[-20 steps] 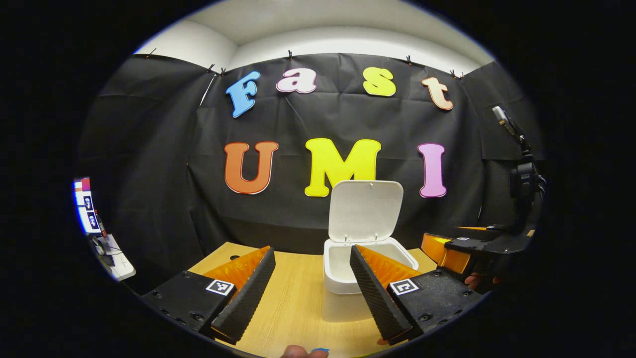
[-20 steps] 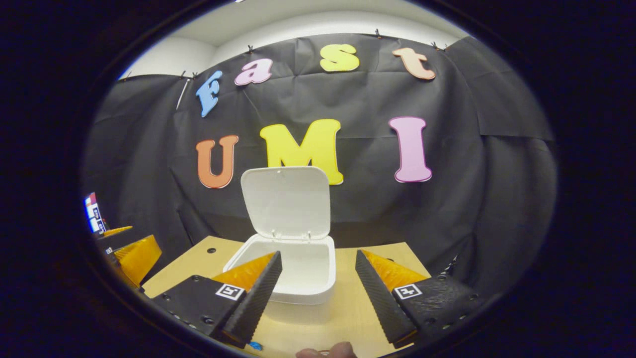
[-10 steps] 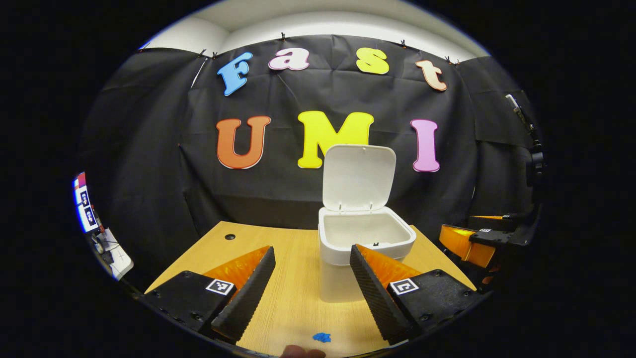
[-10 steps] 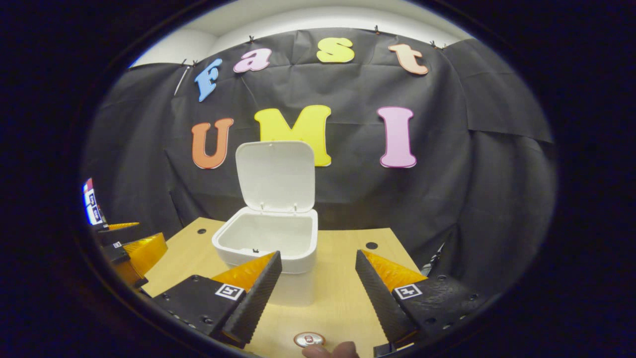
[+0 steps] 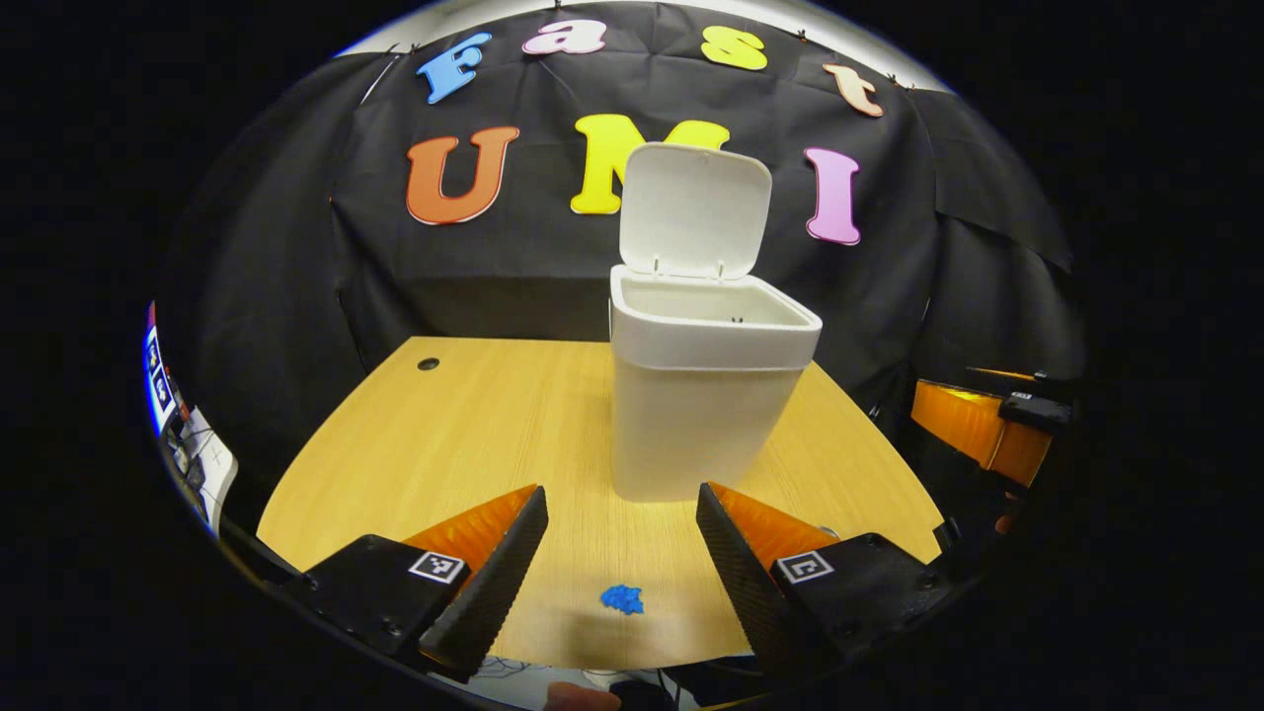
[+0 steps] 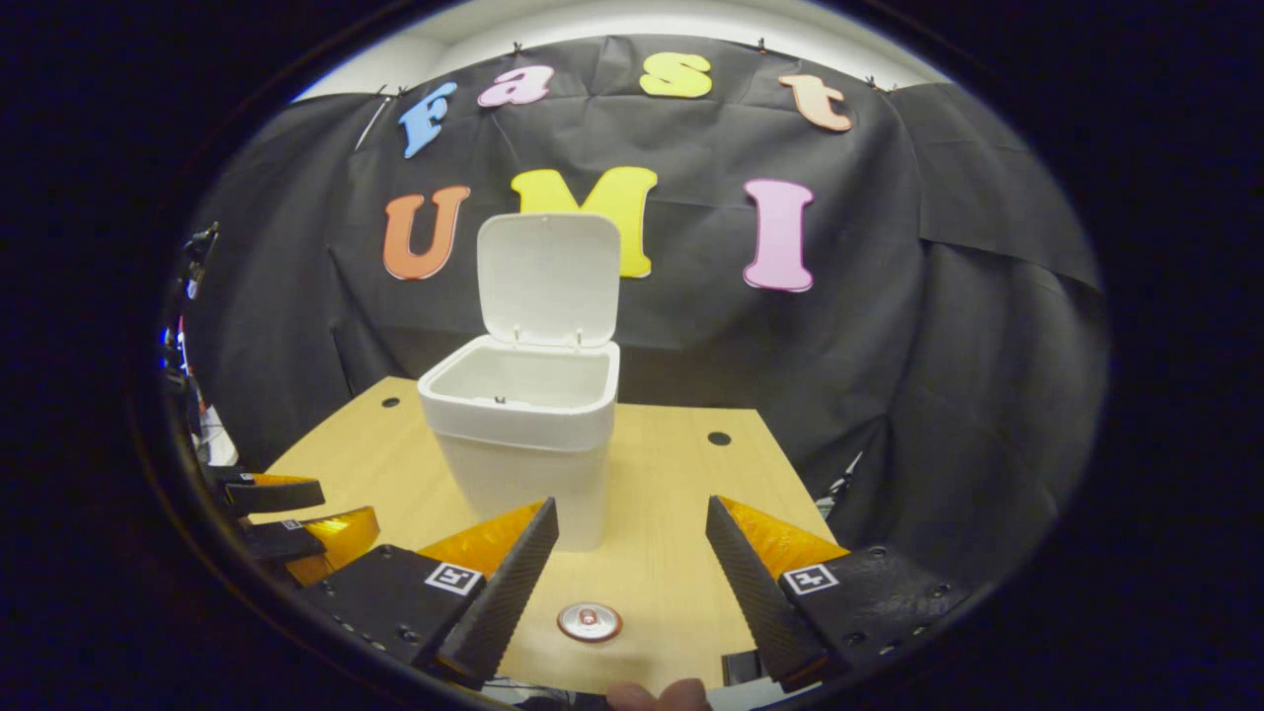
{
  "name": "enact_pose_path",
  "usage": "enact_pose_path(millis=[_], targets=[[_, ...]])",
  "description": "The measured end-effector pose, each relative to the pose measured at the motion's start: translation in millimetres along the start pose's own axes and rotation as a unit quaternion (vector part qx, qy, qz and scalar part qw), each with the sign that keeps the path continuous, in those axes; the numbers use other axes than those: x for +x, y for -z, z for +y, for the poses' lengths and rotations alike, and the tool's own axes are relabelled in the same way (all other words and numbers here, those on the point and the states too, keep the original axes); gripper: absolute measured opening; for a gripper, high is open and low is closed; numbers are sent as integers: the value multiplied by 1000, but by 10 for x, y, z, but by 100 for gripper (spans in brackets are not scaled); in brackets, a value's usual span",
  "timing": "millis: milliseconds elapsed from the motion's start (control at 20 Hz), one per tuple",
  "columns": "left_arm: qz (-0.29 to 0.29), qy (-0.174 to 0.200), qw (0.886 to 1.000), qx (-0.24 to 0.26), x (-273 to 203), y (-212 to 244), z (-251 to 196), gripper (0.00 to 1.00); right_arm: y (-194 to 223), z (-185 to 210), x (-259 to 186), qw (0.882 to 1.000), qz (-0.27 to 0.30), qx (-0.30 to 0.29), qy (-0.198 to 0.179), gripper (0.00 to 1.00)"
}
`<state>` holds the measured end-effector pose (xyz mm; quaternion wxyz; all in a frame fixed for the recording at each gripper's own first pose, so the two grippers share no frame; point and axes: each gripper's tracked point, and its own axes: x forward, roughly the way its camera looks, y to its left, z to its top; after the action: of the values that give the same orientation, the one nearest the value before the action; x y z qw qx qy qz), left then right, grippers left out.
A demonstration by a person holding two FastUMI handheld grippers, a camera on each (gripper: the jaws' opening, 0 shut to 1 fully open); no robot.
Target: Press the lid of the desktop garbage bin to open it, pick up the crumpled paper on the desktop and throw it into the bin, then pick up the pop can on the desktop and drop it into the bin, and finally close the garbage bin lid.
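Nearest in the left gripper view, the left tongs point(image 5: 620, 568) hung spread and empty above the front edge of the worktop point(image 5: 474, 434). The paper point(image 5: 622, 598), a small blue crumple, lay on the wood between their fingers, close to that edge. In the right gripper view the right tongs point(image 6: 632, 573) were likewise spread and empty, with the can point(image 6: 590, 621) upright on the worktop between their fingers, its top facing up.

Farther back stood the bin point(image 5: 699, 395), well apart from both the paper and the can, its lid point(image 5: 693, 209) raised upright at the hinge and its mouth clear. Judging from this, the opening step was done and the paper pick came next.

The risks, as I judged them:
- The paper was small and low, so fingers closing too high would miss it, and a glancing touch could flick it off the near edge.
- The can was close to the same edge; a finger coming down on its rim rather than past its sides could tip it and send it rolling.
- The bin looked light, so a knock on its rim during a drop could shift it or swing the lid down early.
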<state>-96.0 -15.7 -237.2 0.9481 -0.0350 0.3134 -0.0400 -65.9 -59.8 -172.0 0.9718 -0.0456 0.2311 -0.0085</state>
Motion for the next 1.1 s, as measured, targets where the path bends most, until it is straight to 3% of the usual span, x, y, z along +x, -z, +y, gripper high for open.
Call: enact_pose_path(millis=[100,400,650,1100], targets=[[24,0,1000,-4,70,271,5,98,172,-28,-41,1000,17,1,7,98],[123,8,992,-17,240,1162,14,99,547,-72,-111,998,59,-1,24,96],[135,5,991,-4,443,1469,-12,98,758,-152,-217,996,82,-4,40,98],[172,-9,985,-11,757,1747,165,95,967,83,-137,993,118,-5,19,96]])
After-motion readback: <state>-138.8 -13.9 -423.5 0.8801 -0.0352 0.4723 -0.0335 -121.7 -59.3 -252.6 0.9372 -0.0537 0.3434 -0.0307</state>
